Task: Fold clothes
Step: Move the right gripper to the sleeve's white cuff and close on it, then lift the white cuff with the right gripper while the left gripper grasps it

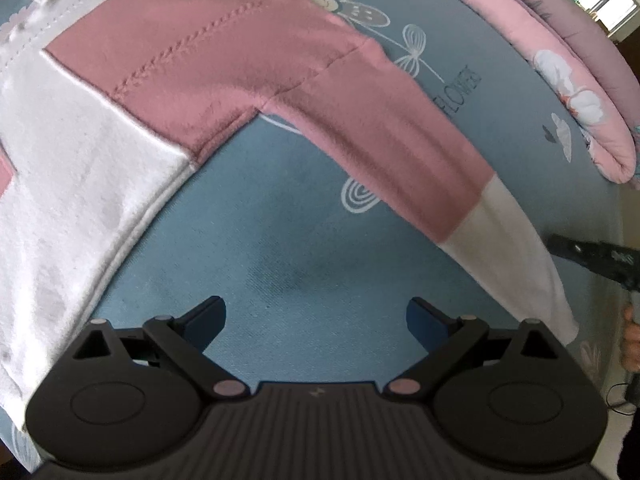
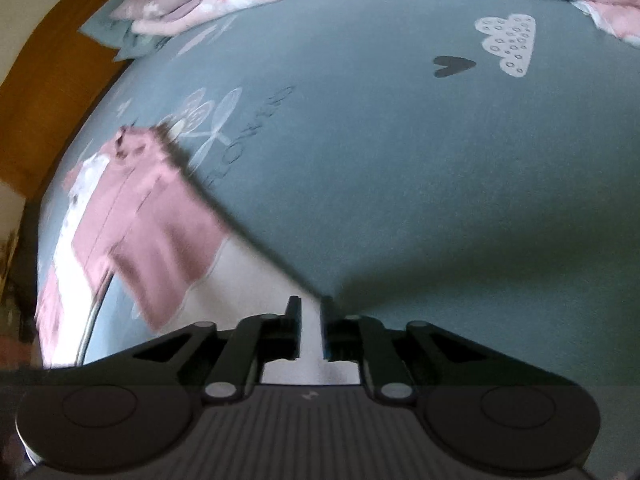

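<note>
Pink-and-white top (image 1: 168, 80) spread flat on blue bedsheet (image 1: 304, 240); sleeve (image 1: 392, 140) runs long toward white cuff (image 1: 516, 248). Left gripper (image 1: 316, 320) spread wide, empty, over bare sheet. Right gripper (image 2: 311, 320) nearly closed, pinching cuff (image 2: 311, 336).

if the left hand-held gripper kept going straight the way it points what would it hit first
Most likely the bare blue bedsheet: the left hand-held gripper stands open over it, with the pink and white top's sleeve arching farther ahead. Depth is unclear.
</note>
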`<state>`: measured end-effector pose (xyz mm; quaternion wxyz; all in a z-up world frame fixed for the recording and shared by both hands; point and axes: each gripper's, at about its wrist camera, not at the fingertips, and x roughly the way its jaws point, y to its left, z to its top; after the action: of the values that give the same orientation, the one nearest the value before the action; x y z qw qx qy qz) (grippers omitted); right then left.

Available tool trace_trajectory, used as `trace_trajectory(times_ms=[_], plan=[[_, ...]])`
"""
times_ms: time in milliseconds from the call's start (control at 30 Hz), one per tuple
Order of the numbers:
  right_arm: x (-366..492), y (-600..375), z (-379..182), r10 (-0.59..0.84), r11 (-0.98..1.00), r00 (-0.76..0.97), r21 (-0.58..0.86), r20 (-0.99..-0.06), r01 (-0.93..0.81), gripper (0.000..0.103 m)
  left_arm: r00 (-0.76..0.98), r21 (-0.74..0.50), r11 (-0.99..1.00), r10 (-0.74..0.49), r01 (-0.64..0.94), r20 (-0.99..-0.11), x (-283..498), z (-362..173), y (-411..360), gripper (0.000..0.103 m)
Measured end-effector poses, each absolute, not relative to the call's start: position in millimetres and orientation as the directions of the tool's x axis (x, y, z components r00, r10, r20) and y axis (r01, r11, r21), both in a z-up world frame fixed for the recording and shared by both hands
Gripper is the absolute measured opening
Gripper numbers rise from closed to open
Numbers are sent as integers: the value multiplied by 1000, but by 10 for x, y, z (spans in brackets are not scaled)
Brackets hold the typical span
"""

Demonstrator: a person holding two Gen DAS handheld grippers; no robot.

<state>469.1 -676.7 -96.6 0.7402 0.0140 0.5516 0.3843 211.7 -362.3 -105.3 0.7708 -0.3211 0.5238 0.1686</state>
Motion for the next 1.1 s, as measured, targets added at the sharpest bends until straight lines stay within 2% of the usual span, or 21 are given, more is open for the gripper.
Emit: trace_trajectory(times_ms=[133,200,267,300,333,367,500,633,700,833,967,1100], plan=[[4591,-6887,-979,539,706,42,423,-841,-568,14,391,-332,749,-106,-574,-914,2197,-1111,-3680,96],[4578,-6931,-966,511,722,60,390,-858,-571,10,388,-335,756,-117,-562,-914,2224,-1135,-3712,96],[4565,-6975,-953,482,737,77,357,-873,-574,15,382,-334,761,-124,-556,-916,2240,-1150,-3730,96],[4558,-6997,-947,468,744,86,340,-880,-575,25,384,-338,761,-127,-553,-915,2244,-1150,-3735,96],[4543,-7022,-908,455,742,100,314,-885,-593,41,387,-342,762,-131,-550,-913,2250,-1148,-3740,96],[4526,-7048,-867,442,737,115,287,-890,-611,46,391,-348,762,-135,-546,-910,2259,-1142,-3743,96],[4525,-7168,-833,397,733,142,220,-907,-643,46,425,-382,768,-158,-515,-891,2295,-1096,-3771,96],[4629,-7294,-999,419,734,86,282,-904,-618,47,553,-466,798,-207,-381,-807,2261,-953,-3822,96],[4662,-7340,-1042,444,722,62,316,-894,-615,48,608,-464,839,-217,-284,-763,2252,-858,-3887,96],[4696,-7347,-1058,476,691,28,354,-879,-630,49,584,-369,911,-201,-183,-787,2384,-791,-4068,96],[4711,-7318,-1043,477,662,6,355,-879,-660,46,567,-356,928,-236,-109,-789,2502,-829,-4255,96],[4783,-7364,-1048,489,650,-30,386,-872,-654,36,552,-358,933,-288,-21,-783,2610,-844,-4470,96]])
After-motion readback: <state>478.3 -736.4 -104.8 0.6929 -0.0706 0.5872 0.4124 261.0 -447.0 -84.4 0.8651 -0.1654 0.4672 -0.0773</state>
